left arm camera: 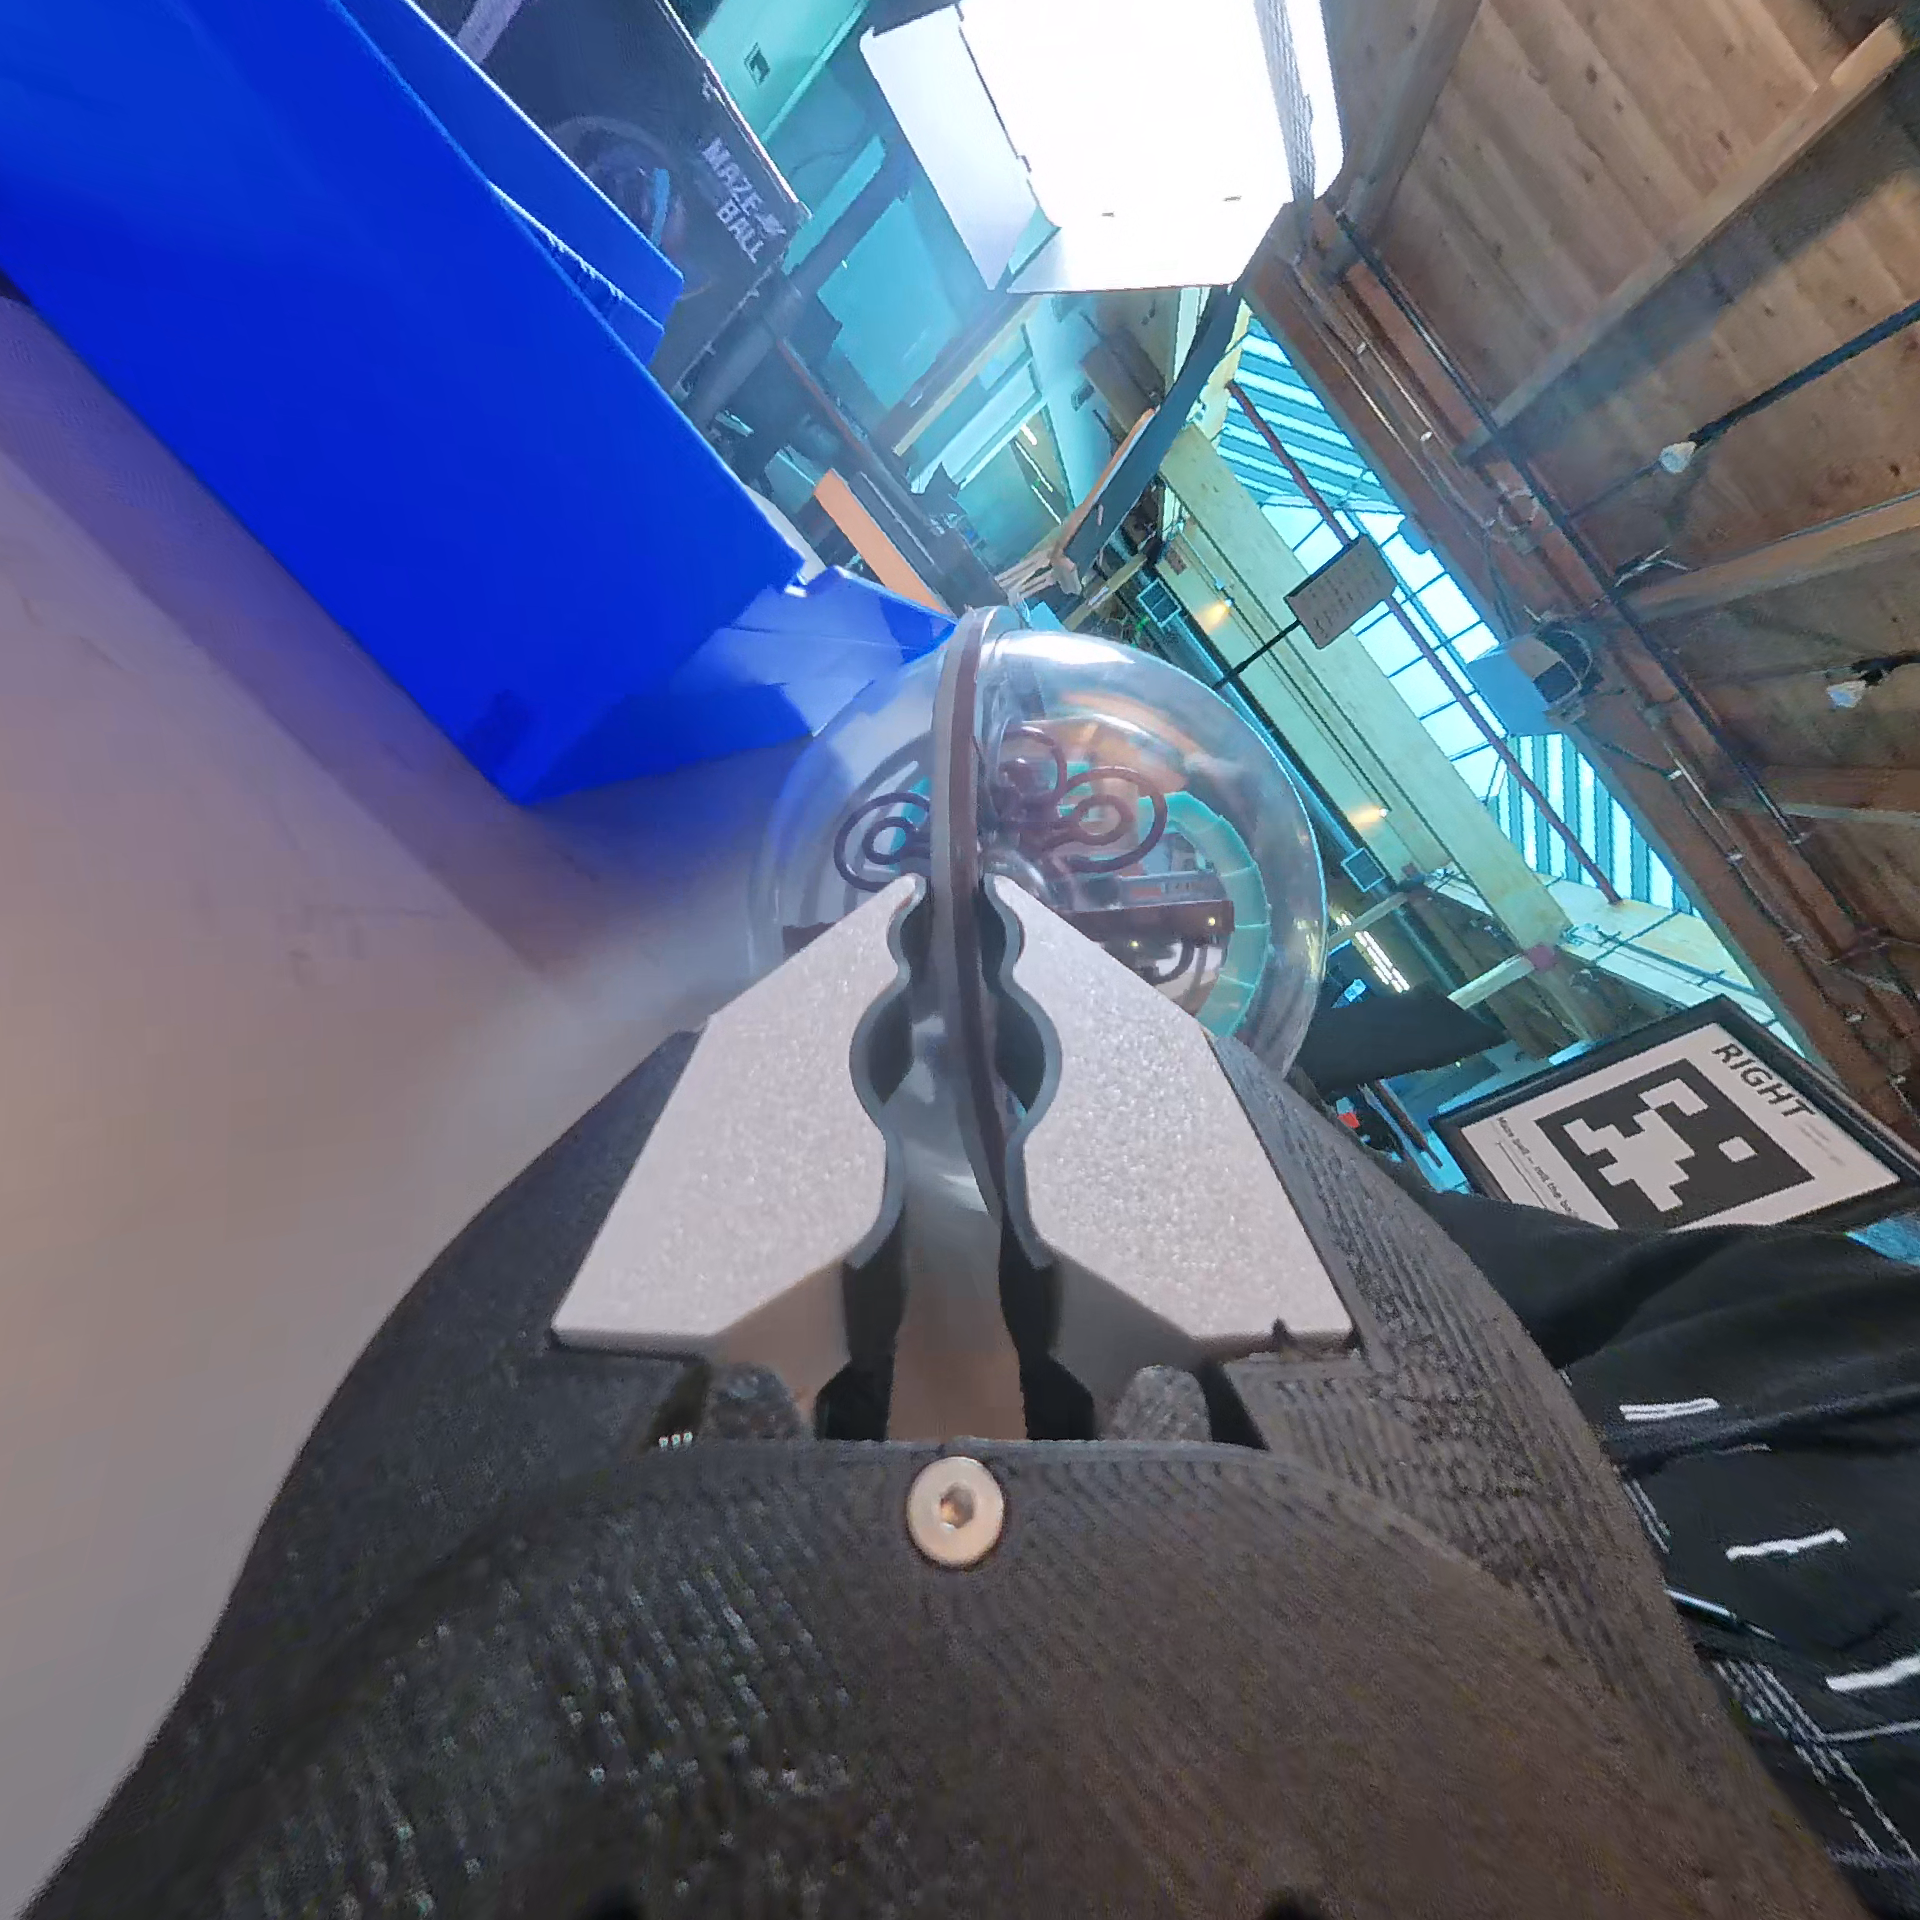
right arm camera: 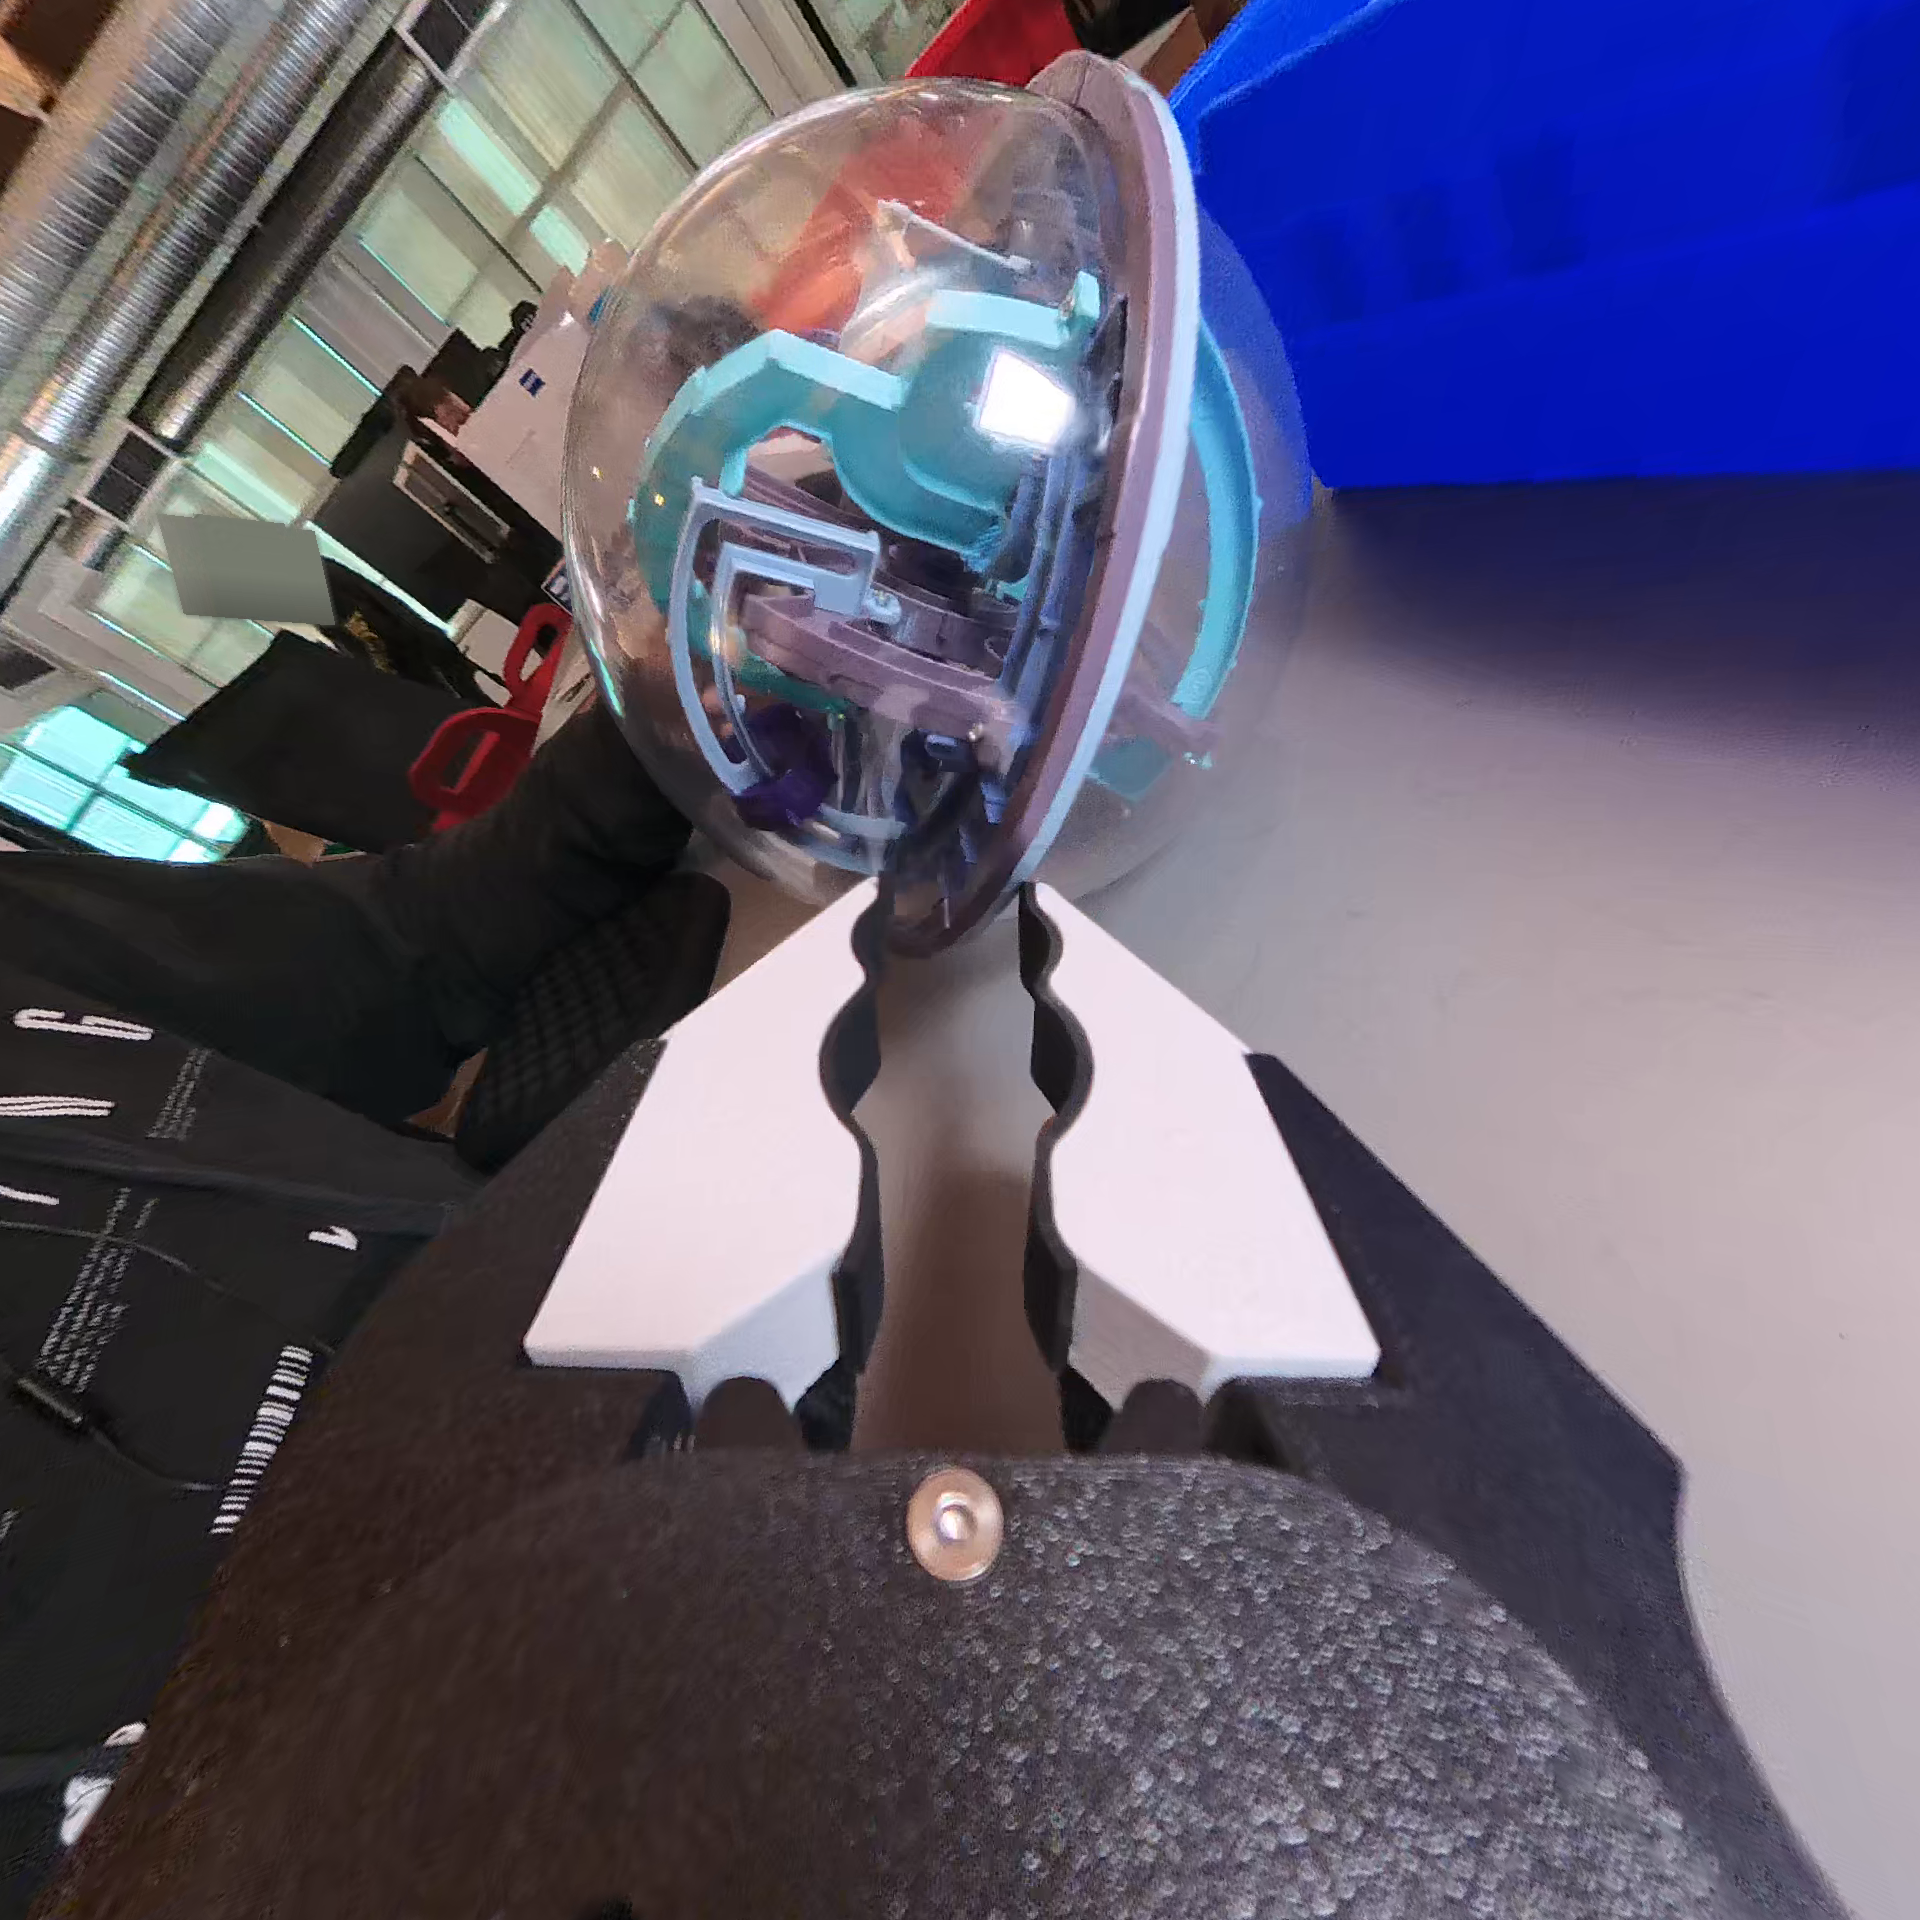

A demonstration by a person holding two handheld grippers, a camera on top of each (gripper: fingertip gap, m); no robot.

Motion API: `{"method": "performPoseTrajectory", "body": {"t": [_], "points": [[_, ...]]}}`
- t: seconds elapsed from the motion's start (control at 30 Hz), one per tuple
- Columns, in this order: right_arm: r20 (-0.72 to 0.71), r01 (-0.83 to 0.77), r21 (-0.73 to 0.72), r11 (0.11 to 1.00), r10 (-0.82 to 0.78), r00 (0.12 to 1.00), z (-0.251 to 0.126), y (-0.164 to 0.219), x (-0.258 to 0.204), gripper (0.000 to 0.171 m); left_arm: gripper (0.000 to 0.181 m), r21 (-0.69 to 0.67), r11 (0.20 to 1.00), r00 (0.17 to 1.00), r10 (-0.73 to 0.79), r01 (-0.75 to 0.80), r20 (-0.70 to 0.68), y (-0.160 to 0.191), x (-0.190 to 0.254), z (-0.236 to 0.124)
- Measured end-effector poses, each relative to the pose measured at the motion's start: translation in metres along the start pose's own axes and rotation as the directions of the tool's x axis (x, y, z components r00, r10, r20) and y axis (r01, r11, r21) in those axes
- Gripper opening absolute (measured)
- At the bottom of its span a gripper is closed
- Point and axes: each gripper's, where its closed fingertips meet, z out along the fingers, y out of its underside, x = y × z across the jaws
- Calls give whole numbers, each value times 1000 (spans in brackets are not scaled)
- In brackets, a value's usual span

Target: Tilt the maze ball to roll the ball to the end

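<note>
The maze ball (left arm camera: 1122,790) is a clear sphere with teal, grey and brown tracks inside and a brown rim ring around its middle. It is held tilted in the air above the white table. My left gripper (left arm camera: 951,894) is shut on the rim ring, which runs deep between its fingers. My right gripper (right arm camera: 948,909) holds the opposite edge of the rim at its fingertips. The maze ball (right arm camera: 883,499) fills the upper middle of the right wrist view. I cannot pick out the small ball inside in either view.
A blue bin (left arm camera: 395,436) stands on the white table (left arm camera: 208,935) close behind the ball, and also shows in the right wrist view (right arm camera: 1610,260). A black box (left arm camera: 665,145) sits in the bin. A framed marker card (left arm camera: 1662,1132) and a person's black clothing (right arm camera: 208,1195) are nearby.
</note>
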Motion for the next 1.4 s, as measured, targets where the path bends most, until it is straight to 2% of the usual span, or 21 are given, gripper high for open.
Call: {"method": "performPoseTrajectory", "body": {"t": [0.1, 0.33, 0.47, 0.53, 0.57, 0.7, 0.77, 0.87, 0.93, 1.0, 1.07, 1.27, 1.4], "points": [[27, -20, -12, 1000, 21, 999, 2, 4, -2, 8, 7, 13, 1000, 1000, -26, 26, -6, 0, -3, 0], [53, -3, -29, 1000, 4, 999, -1, 11, -9, 8, 7, 17, 1000, 998, 21, -20, -59, 2, 6, 1], [72, -31, -52, 998, 34, 997, -5, 16, -11, 7, 22, 16, 999, 988, 30, -28, -154, 5, 24, 1], [77, -39, -72, 997, 44, 996, -4, 19, -11, 7, 17, 13, 999, 989, 49, -47, -137, 7, 24, -1], [85, -40, -82, 996, 47, 995, -4, 21, -12, 7, 6, 9, 998, 991, 56, -55, -126, 8, 23, -2], [96, -1, -126, 992, 13, 995, -1, 29, -17, 7, 6, -5, 998, 987, 67, -69, -147, 9, 27, -4], [101, 31, -160, 987, -15, 995, 1, 35, -20, 9, 5, -16, 998, 986, 51, -54, -162, 10, 29, -4], [120, 72, -199, 977, -48, 992, 3, 42, -24, 26, 5, -39, 998, 982, 47, -55, -181, 10, 32, -6], [107, 72, -198, 978, -51, 993, 3, 41, -21, 29, 5, -55, 995, 980, 68, -80, -187, 11, 35, -6], [88, 60, -186, 981, -44, 995, 2, 38, -17, 24, 5, -70, 992, 978, 88, -102, -187, 13, 36, -6], [79, 60, -163, 985, -48, 996, -1, 34, -14, 9, 5, -73, 993, 977, 73, -89, -200, 13, 37, -7], [118, 135, -129, 982, -120, 986, -2, 32, -26, 6, 5, -12, 996, 957, 83, -90, -277, 7, 55, -9], [90, 155, -89, 984, -147, 985, 0, 26, -26, 6, 6, 56, 986, 940, 166, -156, -299, 2, 71, -10]]}}
